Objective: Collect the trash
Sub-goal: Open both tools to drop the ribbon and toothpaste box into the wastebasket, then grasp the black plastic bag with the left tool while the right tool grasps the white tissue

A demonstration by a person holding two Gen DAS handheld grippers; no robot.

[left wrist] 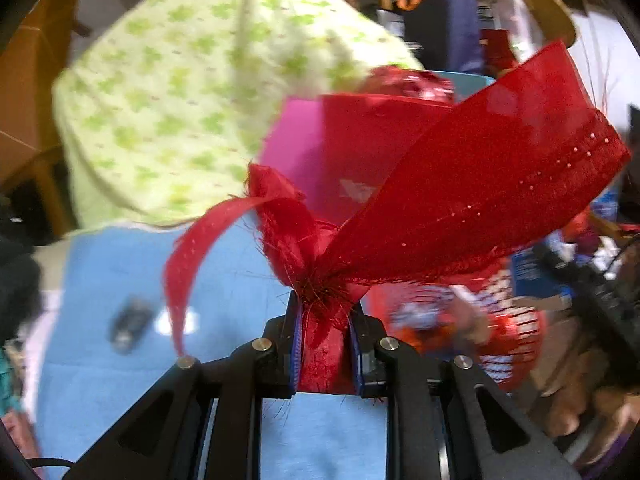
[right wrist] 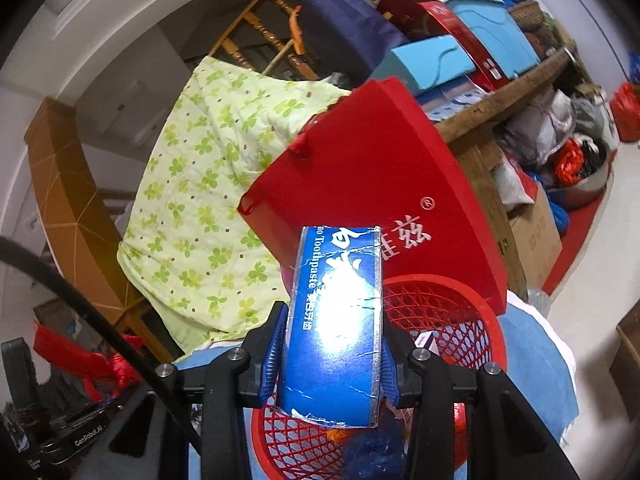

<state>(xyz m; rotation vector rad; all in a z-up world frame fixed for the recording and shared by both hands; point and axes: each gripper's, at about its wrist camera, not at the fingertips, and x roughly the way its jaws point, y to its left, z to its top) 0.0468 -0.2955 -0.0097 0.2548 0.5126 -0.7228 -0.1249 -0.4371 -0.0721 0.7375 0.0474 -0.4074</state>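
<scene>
My left gripper [left wrist: 326, 316] is shut on a red mesh ribbon [left wrist: 460, 200], which fans out up and to the right above a blue cloth [left wrist: 120, 264]. My right gripper [right wrist: 334, 344] is shut on a blue toothpaste box [right wrist: 336, 316], torn at its near end. It holds the box over a red mesh basket [right wrist: 440, 312] with trash inside. The basket also shows blurred at the right of the left wrist view [left wrist: 508, 332]. The left gripper with the ribbon [right wrist: 80, 360] shows at the lower left of the right wrist view.
A red bag [right wrist: 380, 184] with white characters stands just behind the basket. A green clover-print quilt [right wrist: 200, 184] hangs over a wooden chair. Shelves at the right hold boxes and bags [right wrist: 460, 40]. A small dark object [left wrist: 128, 324] lies on the blue cloth.
</scene>
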